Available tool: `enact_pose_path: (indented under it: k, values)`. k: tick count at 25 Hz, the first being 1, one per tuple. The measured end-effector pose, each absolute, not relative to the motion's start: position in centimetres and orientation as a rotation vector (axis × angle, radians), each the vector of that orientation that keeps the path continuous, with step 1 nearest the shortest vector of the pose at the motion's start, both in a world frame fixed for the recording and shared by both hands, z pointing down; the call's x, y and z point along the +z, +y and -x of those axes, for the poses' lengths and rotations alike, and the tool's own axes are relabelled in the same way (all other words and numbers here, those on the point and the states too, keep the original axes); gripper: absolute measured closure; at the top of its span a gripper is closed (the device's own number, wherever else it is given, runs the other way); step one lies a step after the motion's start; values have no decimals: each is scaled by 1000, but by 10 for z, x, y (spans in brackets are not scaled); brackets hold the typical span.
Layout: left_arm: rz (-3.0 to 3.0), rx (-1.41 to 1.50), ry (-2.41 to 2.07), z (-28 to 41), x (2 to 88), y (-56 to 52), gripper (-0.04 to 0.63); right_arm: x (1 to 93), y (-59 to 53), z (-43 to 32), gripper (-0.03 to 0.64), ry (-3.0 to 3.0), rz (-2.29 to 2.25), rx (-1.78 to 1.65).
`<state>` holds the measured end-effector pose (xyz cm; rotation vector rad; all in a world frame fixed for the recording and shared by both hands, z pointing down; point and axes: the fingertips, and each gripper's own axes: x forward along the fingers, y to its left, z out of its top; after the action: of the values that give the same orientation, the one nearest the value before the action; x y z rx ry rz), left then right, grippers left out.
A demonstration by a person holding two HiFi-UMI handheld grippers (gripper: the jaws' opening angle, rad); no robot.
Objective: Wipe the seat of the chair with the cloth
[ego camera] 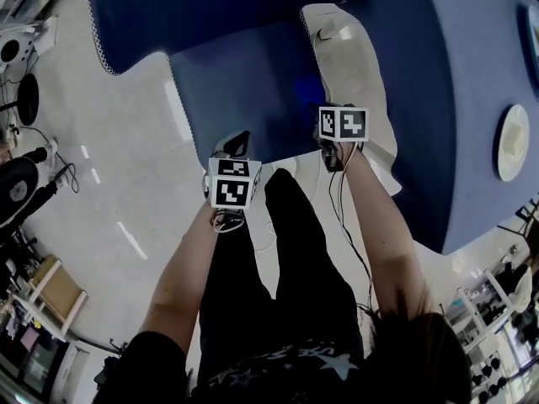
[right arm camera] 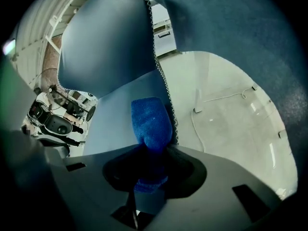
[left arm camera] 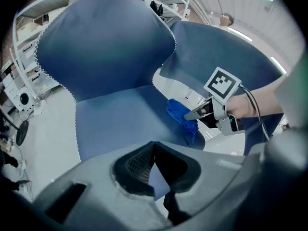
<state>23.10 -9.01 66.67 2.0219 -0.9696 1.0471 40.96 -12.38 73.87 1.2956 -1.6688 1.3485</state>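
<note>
The blue chair's seat (ego camera: pixel 240 91) lies ahead of me, with its back (ego camera: pixel 210 7) rising behind it. My right gripper (right arm camera: pixel 149 170) is shut on a bright blue cloth (right arm camera: pixel 151 121), whose free end sticks out over the seat's right edge (right arm camera: pixel 166 105). In the left gripper view the right gripper (left arm camera: pixel 193 114) presses that cloth (left arm camera: pixel 180 113) onto the seat's right front part. My left gripper (left arm camera: pixel 154 146) hovers before the seat's front edge, its jaws closed together with nothing between them. In the head view it (ego camera: pixel 238 144) sits left of the right one.
A second blue chair (ego camera: pixel 455 99) stands close on the right, with pale floor and a thin cable (right arm camera: pixel 202 105) between the two chairs. A white round object (ego camera: pixel 511 141) lies far right. Dark equipment (ego camera: pixel 17 183) and shelves (left arm camera: pixel 19 76) stand at the left. My legs (ego camera: pixel 286 251) are below.
</note>
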Motion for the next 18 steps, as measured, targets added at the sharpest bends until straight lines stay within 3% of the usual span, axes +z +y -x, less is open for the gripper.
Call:
enact_pose_path:
  k: [11,18]
  values:
    - [-2044,1090,-920,-231,666,-70,575,735,-104,-442,506,-1585,-1369,1256]
    - [-1974,1063,-997,-173,676,-70,575,722,-101,-377,508,-1636,-1355,1285]
